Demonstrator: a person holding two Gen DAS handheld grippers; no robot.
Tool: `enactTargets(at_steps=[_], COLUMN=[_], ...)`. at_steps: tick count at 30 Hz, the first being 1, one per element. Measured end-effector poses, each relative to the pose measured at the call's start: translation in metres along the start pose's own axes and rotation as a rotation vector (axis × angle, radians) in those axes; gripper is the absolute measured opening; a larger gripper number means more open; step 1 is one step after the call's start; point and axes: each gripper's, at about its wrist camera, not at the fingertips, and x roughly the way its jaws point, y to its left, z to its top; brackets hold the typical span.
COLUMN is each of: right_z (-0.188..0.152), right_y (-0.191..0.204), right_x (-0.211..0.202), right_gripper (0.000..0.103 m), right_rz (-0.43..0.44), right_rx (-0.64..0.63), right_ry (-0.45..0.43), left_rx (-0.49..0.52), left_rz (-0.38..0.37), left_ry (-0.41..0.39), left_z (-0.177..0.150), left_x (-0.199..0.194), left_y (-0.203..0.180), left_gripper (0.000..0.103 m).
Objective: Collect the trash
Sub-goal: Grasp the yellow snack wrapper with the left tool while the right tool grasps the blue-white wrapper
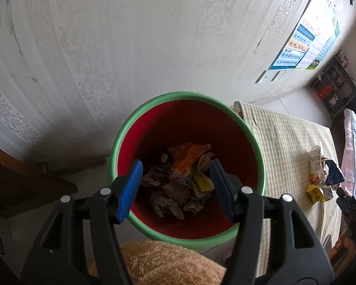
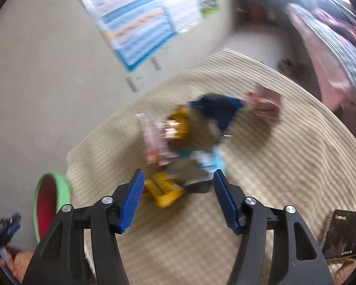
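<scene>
Left wrist view looks down into a red bin with a green rim (image 1: 254, 133); the left gripper (image 1: 175, 187) hangs over its mouth, jaws spread wide with nothing between them, and crumpled wrappers (image 1: 182, 180) lie at the bottom straight ahead of its tips. Right wrist view is motion-blurred: the right gripper (image 2: 178, 192) is over the checked tablecloth (image 2: 284, 166), jaws apart and empty, with a yellow wrapper (image 2: 163, 190) just ahead between the tips and a heap of other wrappers (image 2: 201, 128) beyond it.
</scene>
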Motion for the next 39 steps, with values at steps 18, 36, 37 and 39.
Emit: enactTargets(at_steps=[18,36,37,39], right_z=[-0.002,-0.074,-0.074,-0.074], right_y=[-0.018,-0.014,-0.017,-0.026], right_x=[0.035,-0.06,-0.059,-0.058], right_gripper=[0.026,0.028,0.028,0.028], right_rz=[0.084,0.116,0.11,0.096], right_rx=[0.058,-0.034,-0.029,-0.012], right_ry=[0.079,0.008,0.004,-0.007], left_rx=[0.031,0.26,0.28,0.32], left_rz=[0.046,-0.342,-0.363,-0.369], left_ry=[-0.01,0.12,0.157,0.19], left_z=[0.0,-0.066,-0.079,-0.096], left_x=[-0.002,0.005,0.013,0.024], left_y=[-0.007,-0.175,-0.191,-0.212], left_gripper=[0.057,0.068,0.068,0.067])
